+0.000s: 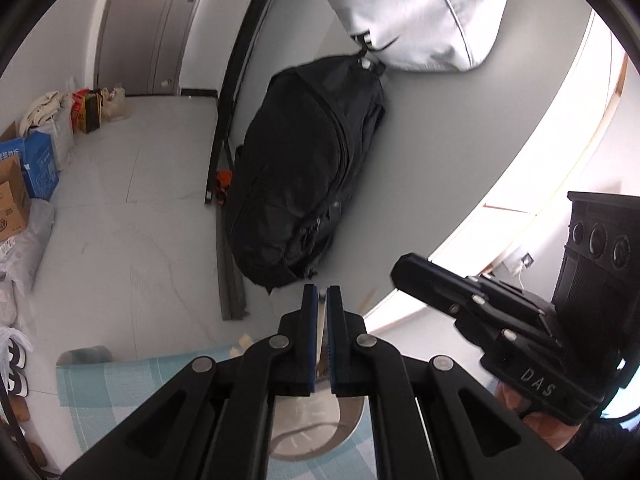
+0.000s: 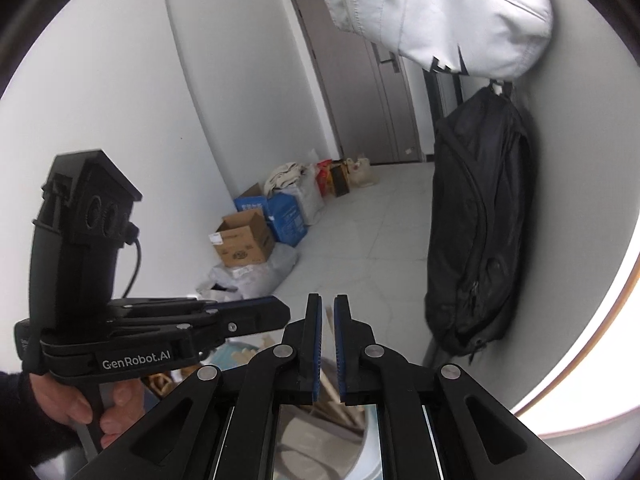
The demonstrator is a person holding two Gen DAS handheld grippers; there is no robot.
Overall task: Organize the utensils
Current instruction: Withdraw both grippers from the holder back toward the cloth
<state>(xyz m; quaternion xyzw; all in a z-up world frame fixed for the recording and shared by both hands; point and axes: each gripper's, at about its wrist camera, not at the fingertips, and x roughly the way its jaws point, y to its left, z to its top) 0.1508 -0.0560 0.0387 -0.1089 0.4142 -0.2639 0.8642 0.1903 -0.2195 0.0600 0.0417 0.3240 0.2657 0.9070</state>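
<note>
Utensils barely show: pale wooden sticks (image 2: 334,394), probably chopsticks or spoon handles, lie low in the right wrist view at 6 o'clock, seen through the gap of the fingers. In the left wrist view a grey round dish (image 1: 316,432) sits on a pale blue checked cloth (image 1: 100,384) over the desk, also at 6 o'clock.

Left hand-held gripper (image 1: 322,292): blue pads drawn almost together, with a thin pale sliver between them. Whether that is a gripped utensil or a reflection, cannot tell. Right hand-held gripper (image 2: 328,300): jaws parted by a narrow slit, nothing pinched. A hand (image 2: 76,404) holds the left tool's grip at 8 o'clock in the right view.

Judgement: both tools tilt down toward the desk, so the approach to the utensils looks under way. To do it well, open the right jaws wider before reaching the sticks, come in across a stick's long axis, and pinch near its middle so it does not swing. Keep the two tools well apart.

Materials: ribbed blue rubber pads, matte black plastic linkages with dull steel pivots. Beyond, at 1 o'clock, a black nylon backpack (image 1: 308,168) hangs limp against the wall under a white fabric bag (image 1: 420,12). Glossy pale tiled floor (image 1: 132,208); cardboard boxes (image 2: 244,240) at 10 o'clock.
</note>
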